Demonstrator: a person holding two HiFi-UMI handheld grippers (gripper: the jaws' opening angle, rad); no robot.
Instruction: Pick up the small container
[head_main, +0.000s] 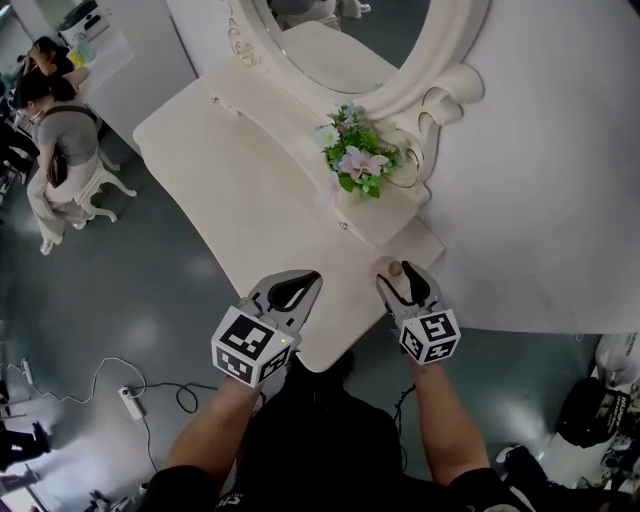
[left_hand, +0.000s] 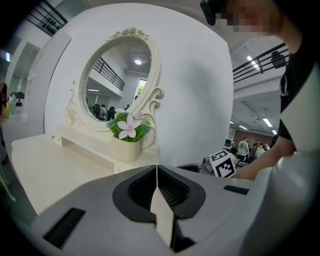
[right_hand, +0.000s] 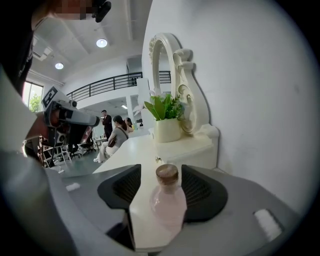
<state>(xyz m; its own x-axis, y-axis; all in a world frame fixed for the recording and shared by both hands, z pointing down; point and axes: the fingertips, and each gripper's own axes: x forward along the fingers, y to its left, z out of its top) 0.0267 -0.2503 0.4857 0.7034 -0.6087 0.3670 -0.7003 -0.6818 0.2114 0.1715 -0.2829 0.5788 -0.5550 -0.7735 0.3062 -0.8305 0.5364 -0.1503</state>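
Right fingers (right_hand: 202, 192) apart; pink corked bottle (right_hand: 168, 202) upright between them at the counter's (head_main: 250, 200) near corner. Its base is hidden behind the gripper body. Head view shows only its top. Left fingers (left_hand: 135, 192) pressed together, nothing between.

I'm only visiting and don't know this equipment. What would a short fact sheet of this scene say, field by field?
Setting: cream dressing table with an oval mirror and a flower pot
Small container: pink bottle with a cork stopper, upright on the table's near end
Right tool: jaws apart on either side of the bottle, not pressing it
Left tool: jaws together, nothing between them
Background: seated person at the far left
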